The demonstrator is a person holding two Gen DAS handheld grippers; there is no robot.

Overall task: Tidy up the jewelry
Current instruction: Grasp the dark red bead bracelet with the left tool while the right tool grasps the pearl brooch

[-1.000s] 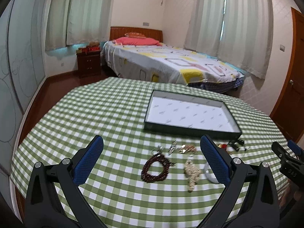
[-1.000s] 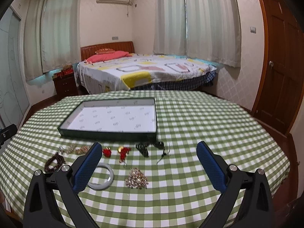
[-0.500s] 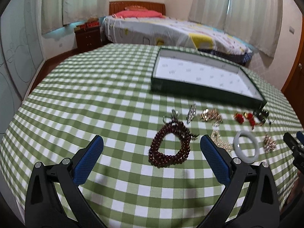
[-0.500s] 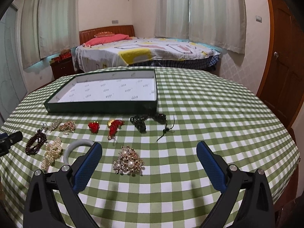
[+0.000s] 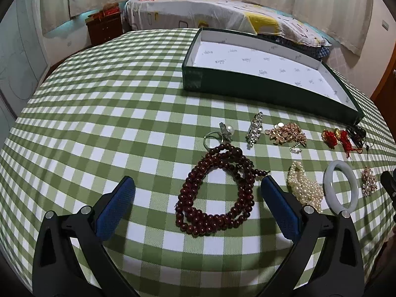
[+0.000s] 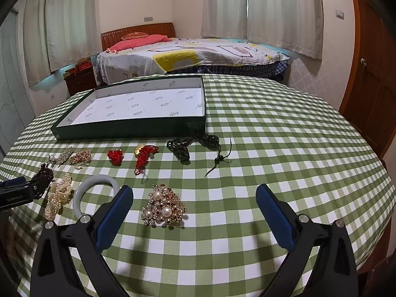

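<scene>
dark bead bracelet point(image 5: 217, 188) lies between spread left fingers point(image 5: 116, 208); right fingers point(image 6: 272, 210) spread too.

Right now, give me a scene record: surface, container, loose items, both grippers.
surface: round table with green-and-white checked cloth
container: shallow dark green box with white lining, nothing inside
loose items: dark red bead bracelet, white pearl strand, pale jade bangle, gold pearl brooch, all on the cloth
left gripper: open, straddling the bead bracelet
right gripper: open, around the brooch
</scene>
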